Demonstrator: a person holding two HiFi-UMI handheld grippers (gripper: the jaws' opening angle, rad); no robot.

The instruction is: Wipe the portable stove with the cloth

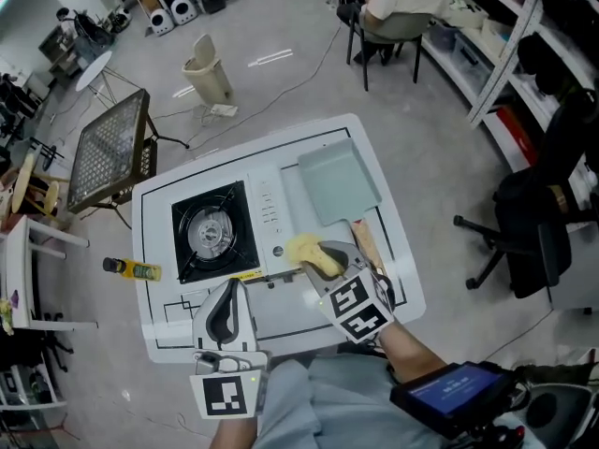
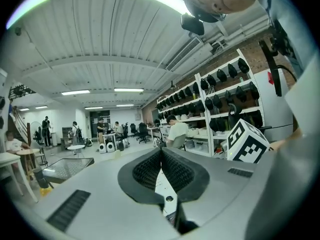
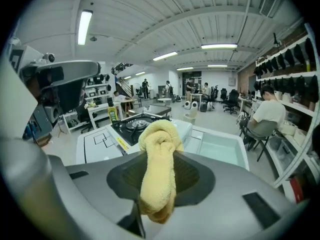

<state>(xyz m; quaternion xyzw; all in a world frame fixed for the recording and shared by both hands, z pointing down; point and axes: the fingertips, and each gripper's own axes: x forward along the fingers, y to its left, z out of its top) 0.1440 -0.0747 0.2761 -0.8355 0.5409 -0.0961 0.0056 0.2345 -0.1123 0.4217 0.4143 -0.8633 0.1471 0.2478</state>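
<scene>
The portable stove (image 1: 225, 232), white with a black burner plate, sits on the white table (image 1: 374, 157); it also shows in the right gripper view, stove (image 3: 131, 124), ahead and to the left. My right gripper (image 1: 323, 262) is shut on a yellow cloth (image 1: 312, 252), held just off the stove's front right corner. In its own view the cloth (image 3: 159, 169) bulges up between the jaws. My left gripper (image 1: 227, 290) hovers over the table's near edge in front of the stove, jaws together, holding nothing, left gripper (image 2: 161, 170).
A pale green tray (image 1: 339, 183) lies right of the stove, with a wooden strip (image 1: 367, 244) beside the cloth. A yellow bottle (image 1: 133, 269) is at the table's left edge. A mesh-topped stand (image 1: 108, 152), a bin (image 1: 208, 71), a seated person (image 1: 402, 7) and an office chair (image 1: 533, 223) surround the table.
</scene>
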